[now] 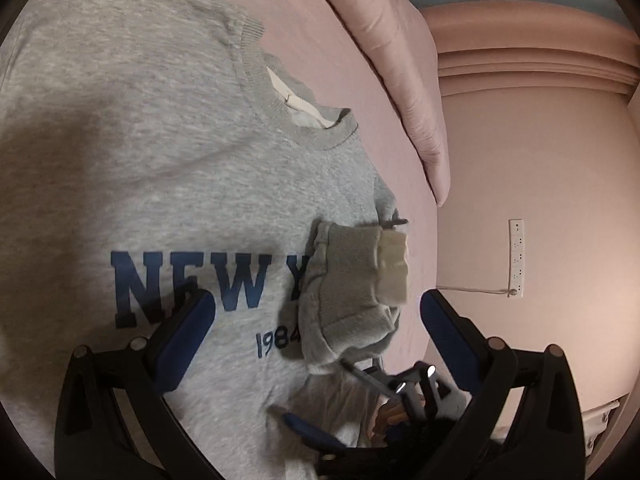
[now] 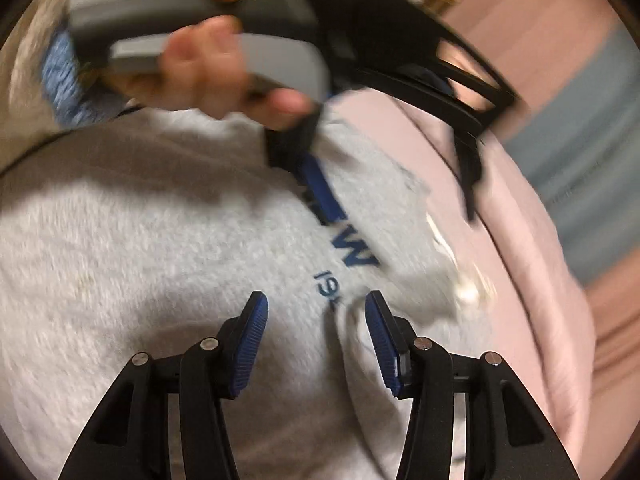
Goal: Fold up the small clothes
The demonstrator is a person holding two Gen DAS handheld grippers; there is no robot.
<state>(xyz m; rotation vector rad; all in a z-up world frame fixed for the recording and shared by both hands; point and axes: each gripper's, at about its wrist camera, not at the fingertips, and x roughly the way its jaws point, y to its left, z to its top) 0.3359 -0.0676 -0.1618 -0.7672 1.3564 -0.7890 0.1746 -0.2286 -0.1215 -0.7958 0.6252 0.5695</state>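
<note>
A grey sweatshirt (image 1: 168,152) printed "NEW Y" and "1984" in blue lies flat on a pink sheet (image 1: 340,40). One sleeve (image 1: 344,292) is folded across its front, and the cuff carries a cream tag (image 1: 394,264). My left gripper (image 1: 316,300) hovers over the print, jaws wide open, with the folded sleeve lying below and ahead of them and neither pad touching it. In the blurred right wrist view my right gripper (image 2: 315,298) is open just above the sweatshirt (image 2: 140,260), with nothing between its fingers. One of its blue pads (image 1: 312,432) shows low in the left wrist view.
A pink pillow (image 1: 392,60) lies beyond the collar. The bed's edge runs close to the right of the sleeve, with a pink wall and a white power strip (image 1: 516,258) past it. A hand (image 2: 208,68) in a blue knit sleeve (image 2: 60,68) holds the left gripper's grey handle.
</note>
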